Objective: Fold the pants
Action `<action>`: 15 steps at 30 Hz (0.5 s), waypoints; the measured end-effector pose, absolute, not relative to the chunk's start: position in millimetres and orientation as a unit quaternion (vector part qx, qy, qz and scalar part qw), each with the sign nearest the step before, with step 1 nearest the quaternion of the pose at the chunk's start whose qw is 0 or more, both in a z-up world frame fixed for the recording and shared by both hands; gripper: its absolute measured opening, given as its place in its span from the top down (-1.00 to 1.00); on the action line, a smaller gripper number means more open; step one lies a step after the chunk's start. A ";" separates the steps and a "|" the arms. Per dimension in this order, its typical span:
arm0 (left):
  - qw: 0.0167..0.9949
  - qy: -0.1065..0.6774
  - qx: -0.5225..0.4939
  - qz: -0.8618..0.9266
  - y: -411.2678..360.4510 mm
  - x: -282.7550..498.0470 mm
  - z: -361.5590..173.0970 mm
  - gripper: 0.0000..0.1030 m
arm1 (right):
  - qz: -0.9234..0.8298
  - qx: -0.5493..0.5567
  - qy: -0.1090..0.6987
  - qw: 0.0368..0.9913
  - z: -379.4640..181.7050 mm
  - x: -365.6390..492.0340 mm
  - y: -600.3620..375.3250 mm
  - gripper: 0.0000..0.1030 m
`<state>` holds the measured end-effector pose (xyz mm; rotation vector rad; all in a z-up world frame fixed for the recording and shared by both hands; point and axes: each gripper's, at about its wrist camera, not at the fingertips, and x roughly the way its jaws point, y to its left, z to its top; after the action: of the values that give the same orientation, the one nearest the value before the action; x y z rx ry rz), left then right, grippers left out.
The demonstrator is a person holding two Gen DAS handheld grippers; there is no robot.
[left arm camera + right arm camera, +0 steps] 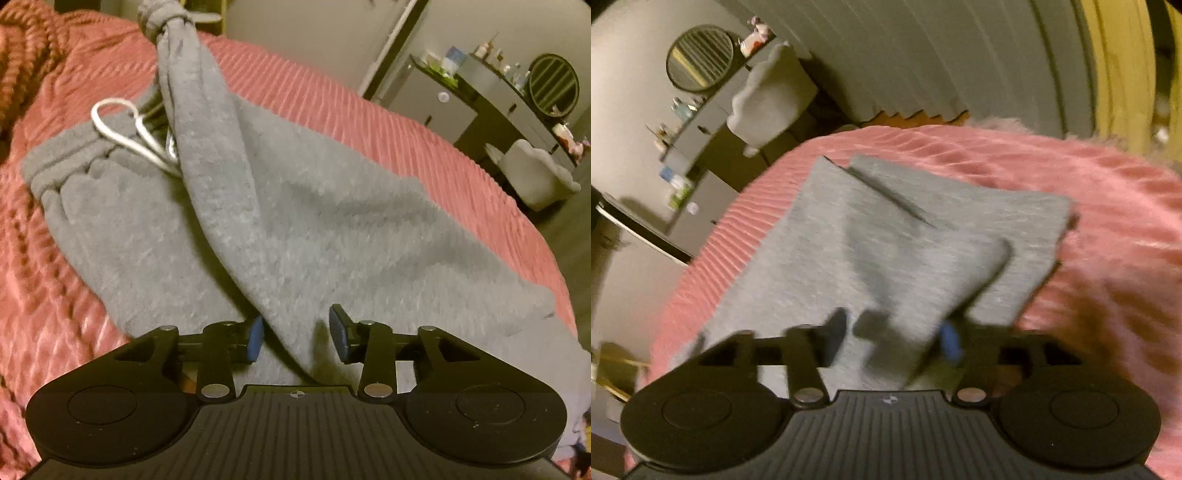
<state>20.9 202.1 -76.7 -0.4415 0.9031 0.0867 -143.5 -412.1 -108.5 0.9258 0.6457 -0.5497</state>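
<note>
Here, largest first, we list what lies before us.

Bed (388, 122): one, under a pink ribbed cover; it bears everything below.

Pants (295, 229): one pair, grey fleece, lying on the bed. In the left view a leg runs up from the left gripper to a bunched end at the top of the frame, draped over the rest. In the right view the cloth lies in flat overlapping layers. We judge them light, soft and limp, not slippery and not fragile; they will sag and drag wherever unsupported. We would take hold at firm edges: the gathered waistband (62, 162), a cuff or a fold corner, pinching all layers together.

Grippers: two. Left gripper (295, 334): jaws apart, cloth passing between them, one blue pad beside the fabric, the other clear of it, so no grip. Right gripper (890, 336): blurred, jaws apart with a fold of cloth lying between; we see no pinch.

Drawstring (129, 129): one white cord, looped at the waistband.
</note>
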 end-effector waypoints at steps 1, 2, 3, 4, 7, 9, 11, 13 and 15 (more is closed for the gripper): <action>0.876 0.432 -0.208 0.044 201.1 23.0 -77.3 0.17 | -0.259 0.435 0.304 0.807 -109.1 -139.3 -414.0 -0.23; 0.875 0.434 -0.209 0.046 201.4 22.9 -79.7 0.21 | -0.260 0.435 0.306 0.806 -109.2 -136.2 -415.9 -0.15; 0.873 0.436 -0.212 0.047 203.1 21.6 -81.1 0.24 | -0.262 0.428 0.307 0.808 -108.1 -132.5 -415.8 0.04; 0.871 0.439 -0.216 0.048 202.7 22.3 -82.5 0.30 | -0.264 0.419 0.314 0.810 -106.2 -127.9 -416.5 0.64; 0.873 0.437 -0.214 0.044 200.4 21.6 -82.3 0.45 | -0.265 0.393 0.320 0.820 -98.2 -137.8 -405.9 0.87; 0.876 0.436 -0.202 0.046 197.0 24.2 -78.1 0.70 | -0.265 0.379 0.332 0.822 -96.9 -133.0 -407.0 0.89; 0.882 0.425 -0.200 0.036 193.6 26.1 -67.0 0.81 | -0.264 0.368 0.336 0.826 -88.8 -127.4 -408.4 0.90; 0.894 0.403 -0.197 0.023 188.3 23.8 -48.7 0.82 | -0.256 0.360 0.310 0.842 -65.6 -126.9 -411.7 0.91; 0.907 0.375 -0.189 0.008 180.4 15.2 -25.6 0.82 | -0.241 0.350 0.259 0.867 -32.4 -134.7 -412.5 0.91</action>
<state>15.2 180.4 -25.6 -0.3910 0.7747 0.0165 -134.7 -412.5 -32.4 0.7325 0.5413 -0.5054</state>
